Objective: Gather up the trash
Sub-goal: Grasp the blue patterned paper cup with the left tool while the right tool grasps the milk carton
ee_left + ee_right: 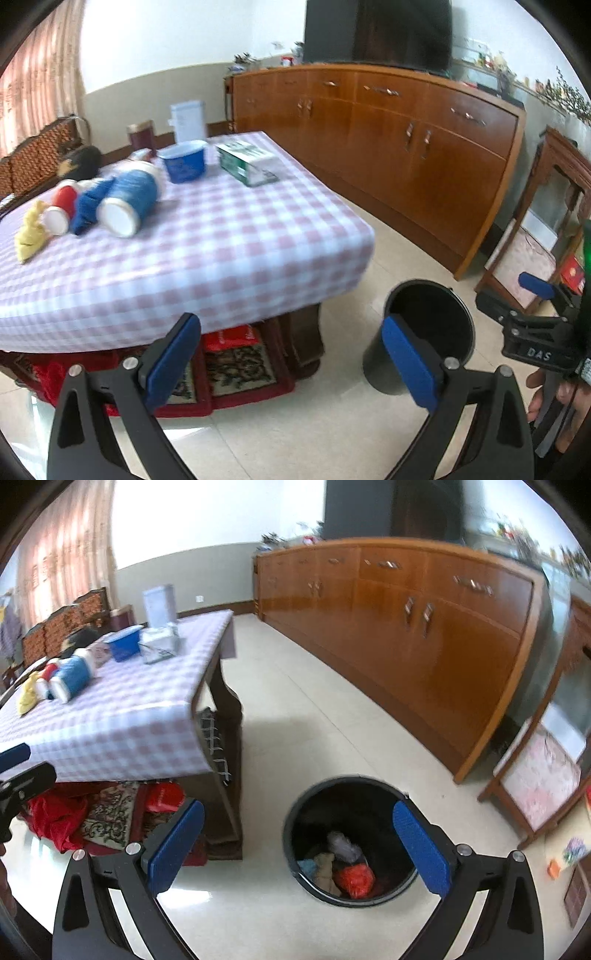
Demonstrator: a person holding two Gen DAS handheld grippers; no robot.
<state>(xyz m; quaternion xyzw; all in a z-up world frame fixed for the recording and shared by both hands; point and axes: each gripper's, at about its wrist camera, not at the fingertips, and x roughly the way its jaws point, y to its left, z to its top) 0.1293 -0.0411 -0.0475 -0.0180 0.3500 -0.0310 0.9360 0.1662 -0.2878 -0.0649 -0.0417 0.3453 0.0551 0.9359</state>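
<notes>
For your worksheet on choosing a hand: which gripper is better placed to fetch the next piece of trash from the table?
Left, probably. The left gripper, open and empty, faces the table; the right gripper, also open, hangs over the bin.

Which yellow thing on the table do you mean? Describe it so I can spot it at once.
Find the checked tablecloth on the table, then the row of items lying near its left end. The yellow crumpled wad is the outermost one, beside the red-and-white paper cups; it is the only yellow, shapeless piece there.
</notes>
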